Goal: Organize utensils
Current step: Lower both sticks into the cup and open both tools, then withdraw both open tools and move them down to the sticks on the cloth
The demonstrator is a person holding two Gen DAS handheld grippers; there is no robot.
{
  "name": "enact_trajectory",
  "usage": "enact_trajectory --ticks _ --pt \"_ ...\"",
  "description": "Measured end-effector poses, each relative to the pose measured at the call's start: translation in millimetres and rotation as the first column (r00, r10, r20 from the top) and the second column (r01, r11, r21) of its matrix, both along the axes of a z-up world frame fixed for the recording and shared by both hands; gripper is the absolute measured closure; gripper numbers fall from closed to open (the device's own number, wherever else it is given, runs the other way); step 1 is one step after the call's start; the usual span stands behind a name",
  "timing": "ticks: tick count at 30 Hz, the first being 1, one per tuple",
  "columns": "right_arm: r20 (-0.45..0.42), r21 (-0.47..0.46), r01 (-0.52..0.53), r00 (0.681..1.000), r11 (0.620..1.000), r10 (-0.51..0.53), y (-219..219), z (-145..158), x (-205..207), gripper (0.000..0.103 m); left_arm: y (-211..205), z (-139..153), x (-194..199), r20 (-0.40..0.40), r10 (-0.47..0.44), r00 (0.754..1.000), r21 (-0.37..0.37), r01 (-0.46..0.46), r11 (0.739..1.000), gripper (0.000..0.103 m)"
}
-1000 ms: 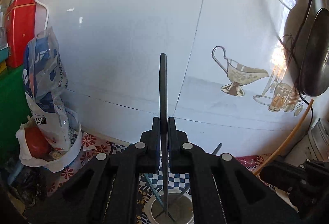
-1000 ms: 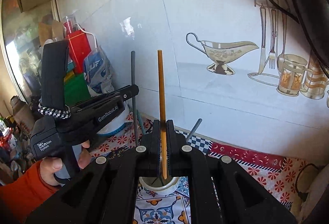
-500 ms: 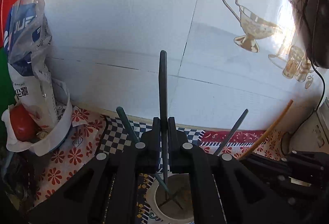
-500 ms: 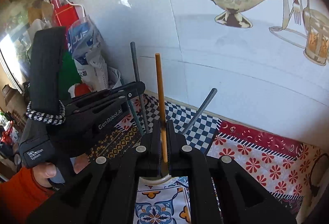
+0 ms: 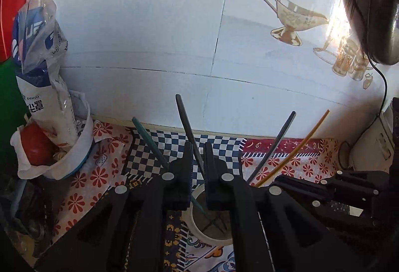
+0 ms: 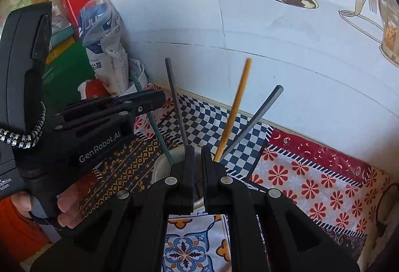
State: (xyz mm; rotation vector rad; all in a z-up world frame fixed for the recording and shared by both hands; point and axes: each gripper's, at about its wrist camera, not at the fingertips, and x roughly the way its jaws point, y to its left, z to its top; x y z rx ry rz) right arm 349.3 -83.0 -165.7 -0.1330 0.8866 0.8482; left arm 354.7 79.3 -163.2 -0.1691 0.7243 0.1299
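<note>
A white cup (image 5: 212,237) (image 6: 159,167) stands on the patterned cloth and holds several sticks. My left gripper (image 5: 198,147) (image 6: 162,100) is just above it and its jaws are opening. The dark chopstick (image 5: 187,122) (image 6: 175,102) leans loosely in the gap, with no pad pressing on it. My right gripper (image 6: 197,149) (image 5: 276,178) has its jaws almost together with nothing between them. The orange chopstick (image 6: 234,110) (image 5: 299,144) leans in the cup just right of it. A green stick (image 5: 147,139) and a grey stick (image 5: 276,142) also lean in the cup.
The tiled wall is close behind the cup. A food bag (image 5: 42,87) stands in a white bowl at the left, with a red round thing beside it. A dark pan (image 5: 374,10) and its cable hang at the top right. A hand (image 6: 67,207) holds the left gripper.
Both grippers have sunk toward the cup. The dark chopstick, upright in the left jaws before, now tilts loose. The orange chopstick has left the right jaws and leans right.
</note>
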Motion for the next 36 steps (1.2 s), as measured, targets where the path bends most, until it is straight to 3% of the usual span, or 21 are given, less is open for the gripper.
enact_trajectory --ticks 5,7,11,15,21,30,36 --pt "0.014 -0.004 0.003 1.0 1.0 -0.003 -5 10 -10 0.097 -7 17 -19 0.016 -0.008 1.0 0.034 0.007 0.999 0.087" --pt "0.032 -0.008 0.007 0.999 1.0 -0.007 -9 16 -17 0.093 -10 24 -28 0.023 -0.01 1.0 0.052 0.009 0.999 0.078" --pt "0.084 -0.01 0.031 0.996 0.999 -0.03 -20 29 -31 0.077 -16 36 -48 0.036 -0.02 0.999 0.071 0.017 0.997 0.069" --pt "0.142 -0.019 0.071 0.988 0.997 -0.067 -36 40 -48 0.062 -24 42 -68 0.037 -0.024 0.999 0.083 0.021 0.996 0.054" --pt "0.175 -0.054 0.125 0.978 0.991 -0.114 -62 44 -71 0.053 -37 38 -92 0.001 -0.055 0.998 0.09 0.055 0.994 0.035" --pt "0.127 -0.132 0.211 0.973 0.968 -0.195 -108 15 -94 0.047 -58 -5 -105 -0.13 -0.1 0.986 0.075 0.111 0.991 0.033" --pt "0.037 -0.252 0.265 0.964 0.931 -0.264 -139 -33 -99 0.047 -87 -54 -106 -0.26 -0.158 0.953 0.064 0.18 0.982 0.033"
